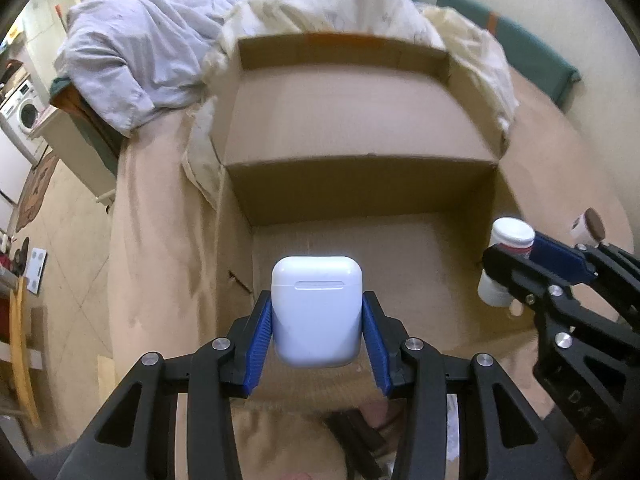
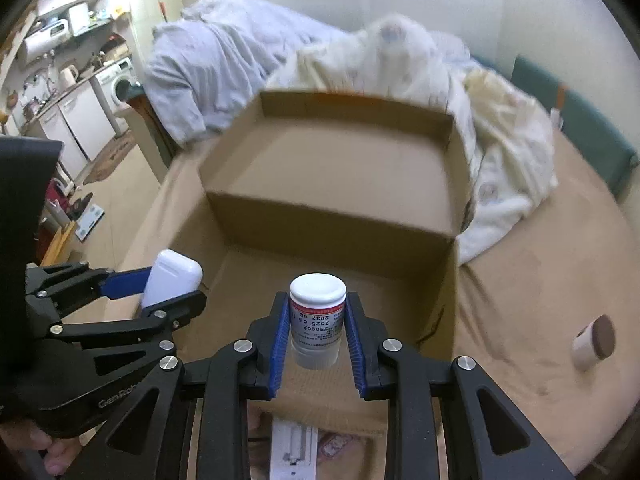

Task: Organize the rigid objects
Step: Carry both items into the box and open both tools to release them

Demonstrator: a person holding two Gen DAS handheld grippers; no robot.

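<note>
The left hand-held gripper holds a white earbud charging case between its blue pads, which press on the case's two sides; the case stands upright with its lid seam towards the top. In the left wrist view it hangs at about 6 o'clock of the open cardboard box, over the near part of the box floor.

The right hand-held gripper is closed narrow on a small white pill bottle with a white cap and a red-banded label; its printed text reads upside down in the right wrist view. The blue pads clamp the bottle's sides. The bottle sits over the near edge of the box, at about 6 o'clock of the box opening in that view.

From the left wrist view the right gripper and its bottle appear at 3 o'clock, beside the box's right wall. From the right wrist view the left gripper and the case appear at 9 o'clock.

The box rests on a bed with a tan sheet. A small cream jar with a brown lid lies on its side on the sheet at 4 o'clock of the box, well apart from it. Rumpled bedding lies piled behind the box at 12 o'clock.
</note>
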